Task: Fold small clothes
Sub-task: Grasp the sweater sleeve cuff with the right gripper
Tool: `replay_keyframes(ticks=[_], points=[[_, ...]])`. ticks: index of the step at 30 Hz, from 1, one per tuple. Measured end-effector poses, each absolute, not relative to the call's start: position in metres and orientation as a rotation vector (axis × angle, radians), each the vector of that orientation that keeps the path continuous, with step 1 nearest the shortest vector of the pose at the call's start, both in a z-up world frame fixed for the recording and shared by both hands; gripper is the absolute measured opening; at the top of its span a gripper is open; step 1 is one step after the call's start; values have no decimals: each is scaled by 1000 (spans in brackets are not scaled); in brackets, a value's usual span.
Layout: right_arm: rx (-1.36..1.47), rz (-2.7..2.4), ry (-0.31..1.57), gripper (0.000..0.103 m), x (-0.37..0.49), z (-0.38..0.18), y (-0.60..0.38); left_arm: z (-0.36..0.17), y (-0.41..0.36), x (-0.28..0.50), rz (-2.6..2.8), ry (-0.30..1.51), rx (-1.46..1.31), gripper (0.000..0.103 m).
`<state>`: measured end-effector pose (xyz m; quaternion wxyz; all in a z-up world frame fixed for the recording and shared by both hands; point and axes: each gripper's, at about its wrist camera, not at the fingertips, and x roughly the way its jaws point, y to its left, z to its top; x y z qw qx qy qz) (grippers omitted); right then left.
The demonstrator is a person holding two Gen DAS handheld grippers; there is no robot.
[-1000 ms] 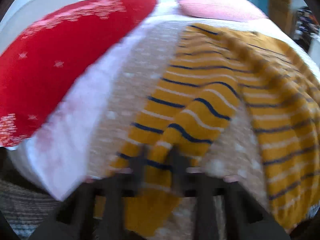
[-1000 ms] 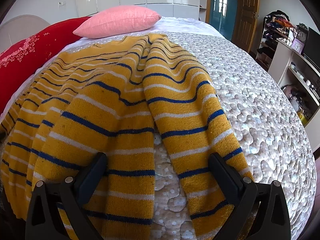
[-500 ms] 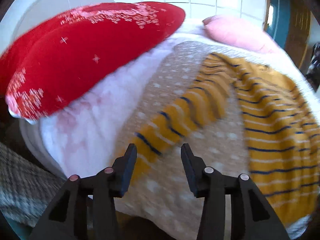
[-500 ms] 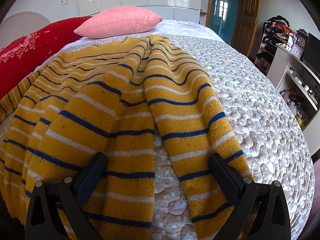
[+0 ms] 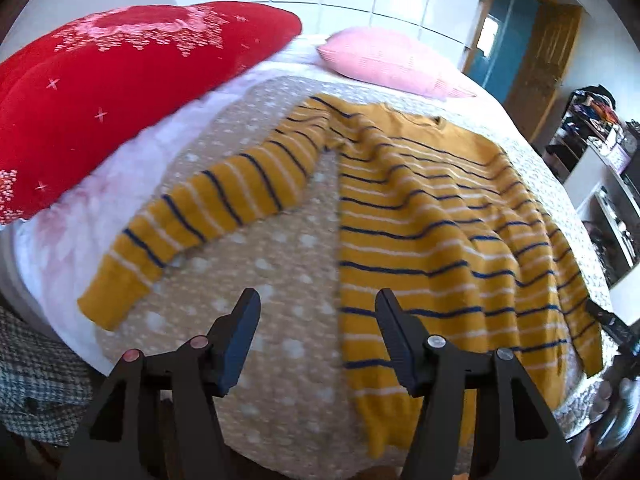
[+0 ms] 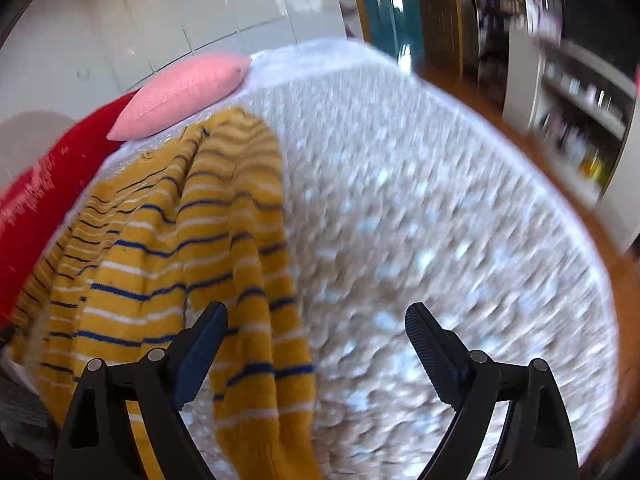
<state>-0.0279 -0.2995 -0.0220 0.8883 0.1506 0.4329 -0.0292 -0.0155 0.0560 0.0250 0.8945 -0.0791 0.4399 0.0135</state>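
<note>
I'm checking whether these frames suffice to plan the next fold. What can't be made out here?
- Sweater hem, left wrist view: the lower edge passes behind the open left hand-held gripper.
- Sweater's far sleeve, right wrist view: motion blur smears it, and its cuff runs off the bottom beside the open right hand-held gripper.
- Shelf contents, right wrist view: blurred and too small.

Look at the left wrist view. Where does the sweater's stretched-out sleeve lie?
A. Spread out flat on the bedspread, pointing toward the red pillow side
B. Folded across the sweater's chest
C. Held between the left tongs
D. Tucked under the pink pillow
A: the sleeve of the striped sweater lies flat on the bedspread, angled away from the body toward the red pillow, and the left tongs stand open and empty.
</note>
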Motion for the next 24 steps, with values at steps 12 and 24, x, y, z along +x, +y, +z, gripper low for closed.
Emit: replay_keyframes(ticks=[12,24], points=[[256,1,897,13,-3,-7,-320,12,41,-16,-5,923,-173,59],[116,-399,853,41,43,29,-446,-1,53,-15,-4,948,-233,59]])
